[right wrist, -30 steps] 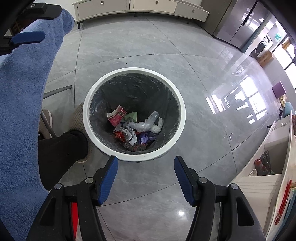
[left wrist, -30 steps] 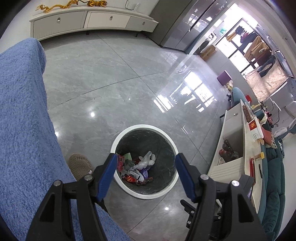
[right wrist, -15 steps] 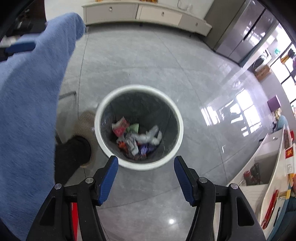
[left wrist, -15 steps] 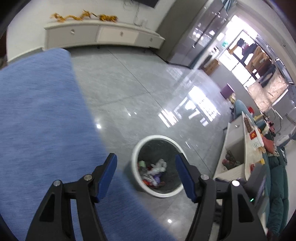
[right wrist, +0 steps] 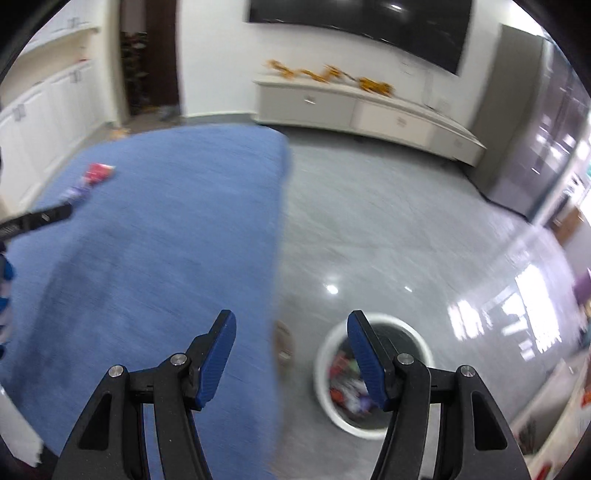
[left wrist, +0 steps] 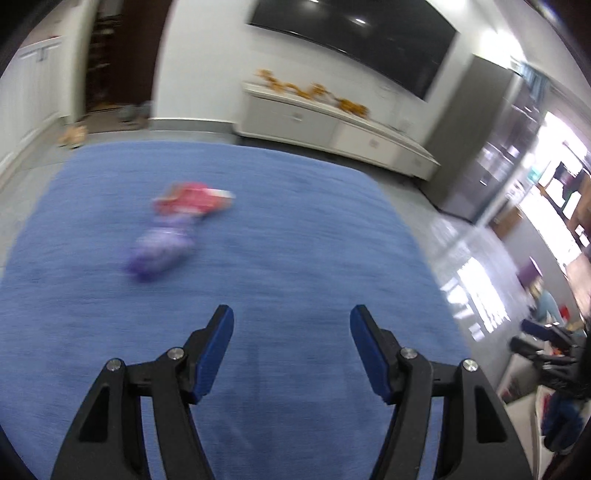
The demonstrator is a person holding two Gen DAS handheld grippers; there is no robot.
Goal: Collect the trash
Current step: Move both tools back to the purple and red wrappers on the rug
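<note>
Left wrist view: heavy motion blur. left tool (left wrist: 291,325) hangs over a blue-covered desk (left wrist: 295,240), jaws apart, nothing between the blue pads, desk cloth showing through the gap. Two pieces of trash lie toward the far left part of the desk: a red wrapper (left wrist: 192,197) and, just nearer and touching or almost touching it, a purple wrapper (left wrist: 160,253); both smeared, print unreadable, exact shapes hard to tell. Desk near edge is cut off by the frame bottom and the tool arms. Behind the far edge: white low cabinet (left wrist: 332,129) with blurry orange ornaments on top, dark wall screen (left wrist: 354,33) above. At the right rim, dark shapes that may be the other tool, too blurred to say.

Right wrist view: also blurred. right tool (right wrist: 290,332) has jaws apart and holds nothing; it sits over the desk's right edge, left pad over the desk (right wrist: 166,221), right pad over the floor. White-rimmed trash bin (right wrist: 332,398) stands on the grey floor (right wrist: 406,240) just beside the desk's right edge, partly hidden behind the right finger; mixed coloured trash inside, items not separable. The red wrapper (right wrist: 98,171) and a bit of the purple wrapper (right wrist: 77,191) show near the far left corner, small. A black bar at the left rim overlaps them, cut off.
</note>
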